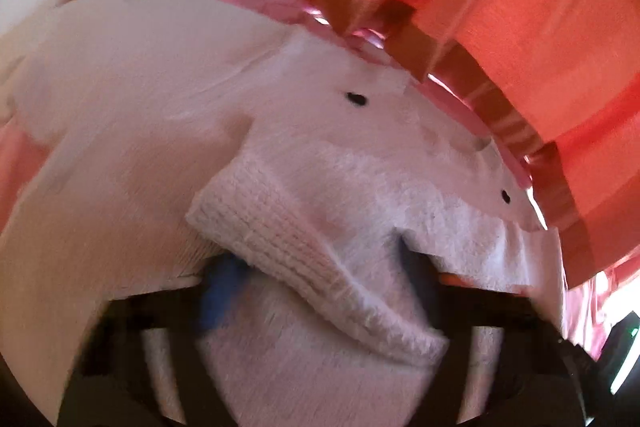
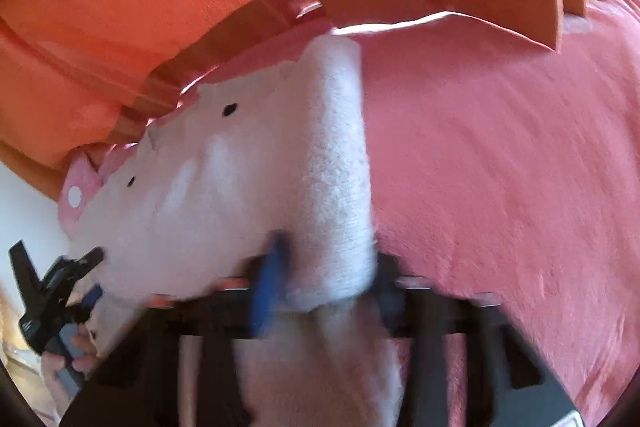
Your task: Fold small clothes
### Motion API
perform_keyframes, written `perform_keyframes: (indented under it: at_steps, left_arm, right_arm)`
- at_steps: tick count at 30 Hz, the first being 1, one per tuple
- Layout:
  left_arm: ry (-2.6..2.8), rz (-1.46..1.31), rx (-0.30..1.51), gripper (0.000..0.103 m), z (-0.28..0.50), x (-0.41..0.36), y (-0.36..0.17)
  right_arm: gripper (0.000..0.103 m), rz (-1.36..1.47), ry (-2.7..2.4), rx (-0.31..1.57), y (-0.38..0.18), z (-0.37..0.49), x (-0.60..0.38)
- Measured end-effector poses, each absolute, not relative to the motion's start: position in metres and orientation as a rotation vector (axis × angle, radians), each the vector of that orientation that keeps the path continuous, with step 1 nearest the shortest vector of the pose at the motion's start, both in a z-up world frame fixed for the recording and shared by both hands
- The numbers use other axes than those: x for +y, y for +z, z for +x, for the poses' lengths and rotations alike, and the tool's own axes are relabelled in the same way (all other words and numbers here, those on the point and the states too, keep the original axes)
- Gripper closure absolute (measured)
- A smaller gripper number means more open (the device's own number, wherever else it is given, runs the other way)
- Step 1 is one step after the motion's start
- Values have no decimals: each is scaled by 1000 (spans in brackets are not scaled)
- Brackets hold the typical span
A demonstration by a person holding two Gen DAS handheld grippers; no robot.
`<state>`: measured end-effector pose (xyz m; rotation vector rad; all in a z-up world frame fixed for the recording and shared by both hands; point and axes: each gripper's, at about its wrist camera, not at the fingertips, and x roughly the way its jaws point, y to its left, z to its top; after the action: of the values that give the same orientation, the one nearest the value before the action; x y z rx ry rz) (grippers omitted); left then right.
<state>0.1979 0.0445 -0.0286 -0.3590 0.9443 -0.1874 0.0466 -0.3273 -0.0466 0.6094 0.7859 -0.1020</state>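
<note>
While both grippers, left (image 1: 320,267) and right (image 2: 320,279), pinch the white sock (image 2: 224,187) above the pink cloth (image 2: 500,167), the fold is halfway; next it needs laying flat

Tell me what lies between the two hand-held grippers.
In the right wrist view, only the white garment spans from the right hand-held gripper to the left hand-held gripper.

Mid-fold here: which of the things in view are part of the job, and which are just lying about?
Part of the job:
white garment, with black dot eyes and a pink spotted ear
left gripper, clamped on the garment's edge
right gripper, clamped on its rolled sleeve

Just there:
pink bedcover
orange curtain
</note>
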Motion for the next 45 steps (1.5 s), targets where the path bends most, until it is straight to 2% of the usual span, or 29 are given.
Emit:
perform_keyframes:
  at_steps: [2,3,4,5,6,10,11,15,17,19,21,23,25,28,30,31,32,34,40,41,45]
  left_arm:
    - [-205,-416,929,80,207,51,-23]
    - [-215,-452,910,84,211,56,-19]
    - [-234,-480,887,94,214,60,-13]
    - [-296,-514,853,95,218,62,-7]
    - [-307,-515,844,95,219,62,-5]
    - [-306,-429,912,95,222,48,-31]
    - [-315,-442,901,95,220,48,-35]
    - [-312,-441,880,95,220,50,-28]
    - [-310,-456,887,93,222,54,-33]
    - [-318,-479,882,93,222,55,-36]
    - [-322,-466,865,93,219,50,-32]
    - [-313,-435,863,93,221,46,-30]
    - [-318,-443,872,93,221,50,-37]
    - [-308,-512,843,91,212,71,-18]
    - [-267,-569,799,72,204,98,-1]
    - [-194,-600,779,41,201,124,9]
    - [-130,-612,770,27,200,141,13]
    - [14,-612,738,27,197,188,18]
    - [626,-428,789,27,204,336,16]
    - [687,-380,796,31,206,346,16]
    - [892,-169,909,16,233,359,-2]
  right_arm:
    - [89,612,-102,666,-20,35,-334]
    - [89,601,-103,616,-6,30,-335]
    - [90,588,-99,561,8,21,-338]
    - [90,562,-109,524,15,15,-340]
    - [90,535,-130,525,14,15,-340]
    - [90,542,-236,779,-55,43,-351]
    - [89,548,-239,781,-59,44,-350]
    - [87,525,-212,753,-39,38,-342]
    - [78,553,-208,773,-43,40,-342]
    - [81,606,-220,802,-54,41,-347]
    - [83,654,-210,757,-45,33,-352]
    - [84,568,-222,767,-40,36,-346]
    - [82,541,-254,830,-53,39,-345]
    - [76,555,-290,796,-35,24,-340]
    - [74,468,-305,716,-13,8,-325]
    - [74,383,-309,677,-1,-2,-311]
    - [74,344,-310,666,3,-6,-303]
    - [74,262,-299,644,10,-16,-282]
    - [69,187,-215,670,7,-1,-241]
    - [69,181,-204,682,3,1,-237]
    - [69,144,-175,711,-6,6,-223]
